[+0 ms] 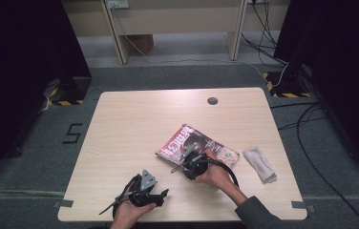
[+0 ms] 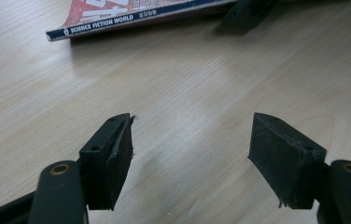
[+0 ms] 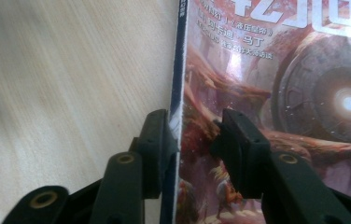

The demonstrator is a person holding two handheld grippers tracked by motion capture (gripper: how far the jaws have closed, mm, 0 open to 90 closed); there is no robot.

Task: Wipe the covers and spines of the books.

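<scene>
- One left gripper (image 1: pixel 161 194) sits well to the left of the magazine and nearer the table's front edge, held in one hand (image 1: pixel 129 212); its jaws stand wide apart over bare wood, with nothing between them.
- In the left gripper view the magazine's spine (image 2: pixel 136 21) lies beyond those jaws, well clear of them, and part of its lettering is cut off at the top edge.
- One magazine (image 1: pixel 201 143) lies flat and askew on the table (image 1: pixel 134 124), right of the table's middle; its front part is hidden by the right hand.
- One right gripper (image 3: pixel 196 133) is at the magazine's near edge, held by one hand (image 1: pixel 218 174). Its jaws are partly apart: one fingertip (image 3: pixel 157 135) sits against the spine side, the other rests over the cover. Whether they press on it is hard to tell.
- One crumpled pale cloth (image 1: pixel 260 163) lies just right of the magazine, apart from it.
- One round grey grommet (image 1: pixel 212 100) sits in the table beyond the magazine, near the far edge.
</scene>
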